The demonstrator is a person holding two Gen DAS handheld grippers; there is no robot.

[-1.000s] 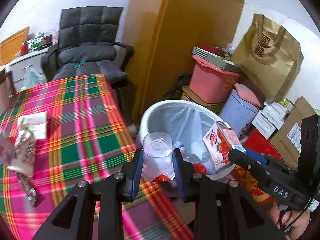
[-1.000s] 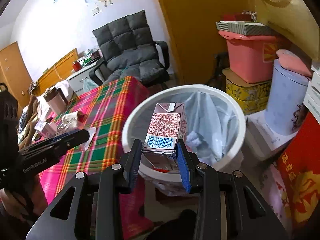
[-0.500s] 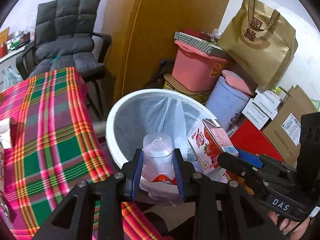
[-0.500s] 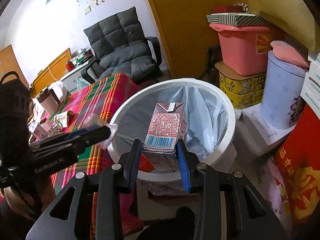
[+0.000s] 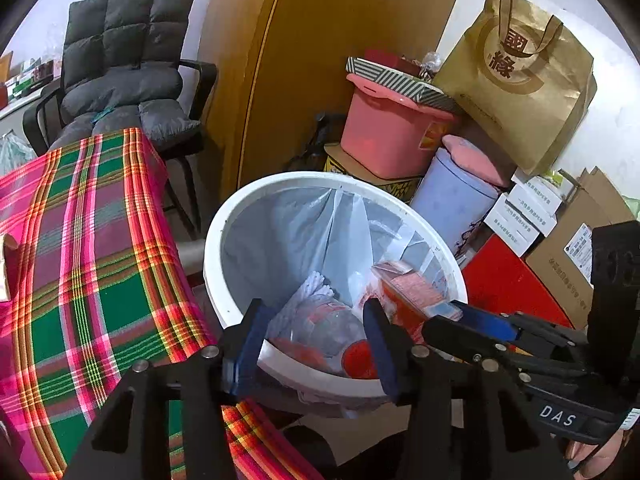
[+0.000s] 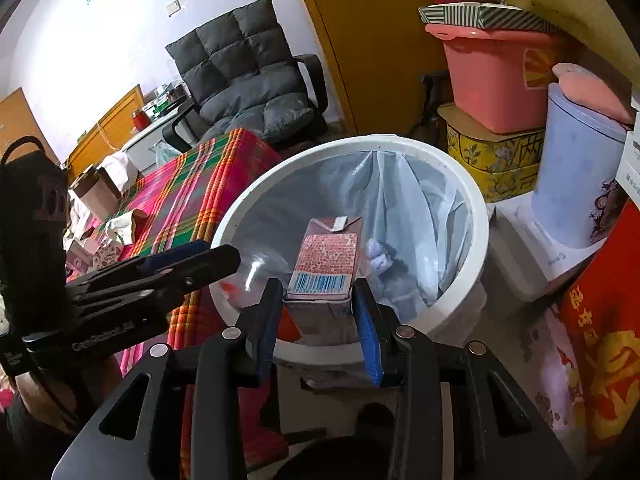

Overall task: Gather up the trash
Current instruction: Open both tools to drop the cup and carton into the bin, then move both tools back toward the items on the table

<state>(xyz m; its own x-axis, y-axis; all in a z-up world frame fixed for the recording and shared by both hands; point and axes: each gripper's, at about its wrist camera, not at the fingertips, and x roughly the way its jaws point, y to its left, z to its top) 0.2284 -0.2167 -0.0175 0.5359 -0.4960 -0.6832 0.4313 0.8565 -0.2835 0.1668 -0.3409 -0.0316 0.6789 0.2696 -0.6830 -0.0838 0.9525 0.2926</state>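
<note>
Disposal step of trash collection, both tools poised over the white wastebasket [image 5: 224,240], lined with a pale translucent bag [image 5: 304,224] and standing on the floor just right of the desk draped in a red-and-green plaid cloth [image 5: 92,264].

Left tool [image 5: 316,336]: jaws opening, blue pads clear of everything; no object pressed between them. Seen through the gap, lying inside the bin: a clear plastic cup [image 5: 332,324] with a red patch near its base, among crumpled wrappers. Left-hand item judged as delivered.

Right tool [image 6: 320,312]: closed on a pink milk carton [image 6: 326,264], barcode panel facing the camera, pads pressing its two sides. Carton held upright above the near part of the bin opening, not yet released.

Further trash visible on the far-left part of the desk in the right wrist view: crumpled paper and small packets [image 6: 108,240], exact kinds too small to tell.

Next move, as a judgement: opening of the right tool so that the carton drops inside the liner; carton already over the opening, so little repositioning needed. Afterwards, a return to the desk for the remaining litter. Caution called for near the bin rim and between the two tools, which lie close together.
</note>
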